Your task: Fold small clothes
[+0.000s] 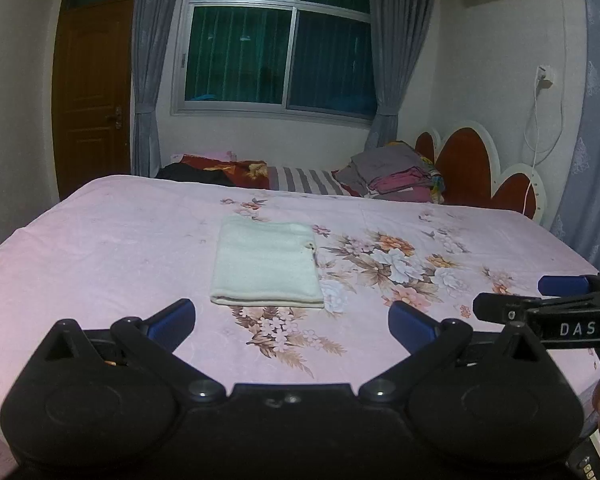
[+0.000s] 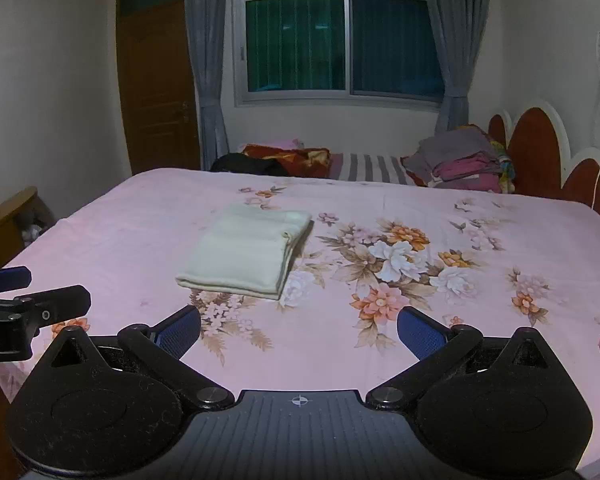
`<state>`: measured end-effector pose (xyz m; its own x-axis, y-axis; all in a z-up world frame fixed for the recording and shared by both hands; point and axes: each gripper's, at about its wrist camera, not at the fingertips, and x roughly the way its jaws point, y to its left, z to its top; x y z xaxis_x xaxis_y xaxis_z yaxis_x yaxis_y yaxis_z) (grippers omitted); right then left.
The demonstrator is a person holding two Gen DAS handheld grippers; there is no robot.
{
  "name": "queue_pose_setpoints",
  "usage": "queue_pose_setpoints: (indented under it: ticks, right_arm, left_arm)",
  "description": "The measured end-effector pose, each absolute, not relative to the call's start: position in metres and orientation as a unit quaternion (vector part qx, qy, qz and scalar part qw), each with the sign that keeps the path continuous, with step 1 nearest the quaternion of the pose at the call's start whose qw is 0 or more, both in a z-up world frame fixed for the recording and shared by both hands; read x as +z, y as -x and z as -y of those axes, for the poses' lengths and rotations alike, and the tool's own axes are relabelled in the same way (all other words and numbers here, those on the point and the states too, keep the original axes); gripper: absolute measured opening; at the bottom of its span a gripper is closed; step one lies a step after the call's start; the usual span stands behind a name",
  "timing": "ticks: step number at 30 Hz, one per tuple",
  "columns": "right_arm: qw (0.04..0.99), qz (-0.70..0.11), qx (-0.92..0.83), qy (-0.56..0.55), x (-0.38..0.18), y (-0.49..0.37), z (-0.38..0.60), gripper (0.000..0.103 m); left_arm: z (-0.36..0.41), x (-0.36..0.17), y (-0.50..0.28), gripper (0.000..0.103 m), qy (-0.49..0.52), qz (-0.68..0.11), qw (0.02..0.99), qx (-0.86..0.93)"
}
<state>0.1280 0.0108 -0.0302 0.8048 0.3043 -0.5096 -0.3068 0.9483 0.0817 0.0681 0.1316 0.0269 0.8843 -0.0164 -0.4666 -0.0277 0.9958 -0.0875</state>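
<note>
Left gripper [image 1: 292, 320] and right gripper [image 2: 299, 328] both level above the near edge of the bed, jaws spread wide, holding nothing, side by side. Folded cream cloth [image 1: 266, 262] lies flat on the pink floral bedsheet [image 1: 100, 248] just beyond the fingers. Behind the cloth: stacked laundry [image 1: 396, 178], heart-shaped headboard [image 1: 468, 160], curtained window [image 1: 276, 52], brown door [image 1: 92, 92] on its left.
</note>
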Motion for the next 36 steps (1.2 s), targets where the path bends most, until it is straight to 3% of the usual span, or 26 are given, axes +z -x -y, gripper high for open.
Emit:
queue_pose_setpoints:
  ticks: [36]
  right_arm:
    - [0.952,-0.264,0.157,0.003,-0.0246,-0.1298,-0.0103,0.103]
  left_arm:
    - [-0.1341,0.0269,-0.0752,0.103,0.029,-0.246,0.969,-0.005]
